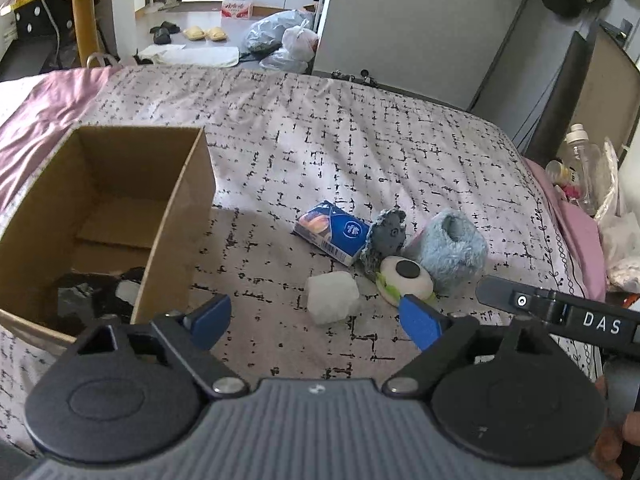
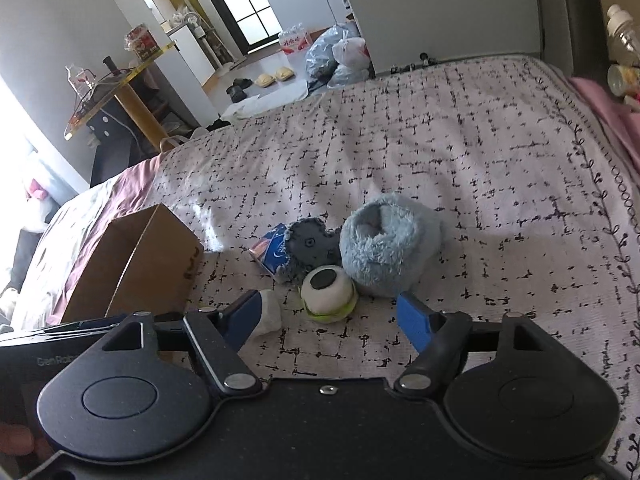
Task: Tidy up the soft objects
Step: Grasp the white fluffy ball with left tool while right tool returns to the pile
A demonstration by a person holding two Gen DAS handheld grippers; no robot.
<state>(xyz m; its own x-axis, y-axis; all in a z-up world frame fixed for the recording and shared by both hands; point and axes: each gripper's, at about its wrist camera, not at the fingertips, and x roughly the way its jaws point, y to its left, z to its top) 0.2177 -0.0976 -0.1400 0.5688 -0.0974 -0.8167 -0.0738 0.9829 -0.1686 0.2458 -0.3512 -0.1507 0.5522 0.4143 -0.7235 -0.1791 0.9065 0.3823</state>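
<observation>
One "DAS" label (image 1: 601, 323), right hand-held gripper (image 1: 520, 300)

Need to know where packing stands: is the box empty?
Not empty: the box holds something dark at its near end.

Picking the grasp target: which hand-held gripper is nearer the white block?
Left. The left hand-held gripper has the white block between its open fingertips; the right hand-held gripper sits off to its right.

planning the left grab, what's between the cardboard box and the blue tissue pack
Nothing: in the left wrist view only bare patterned bedspread lies between the cardboard box and the blue tissue pack.
</observation>
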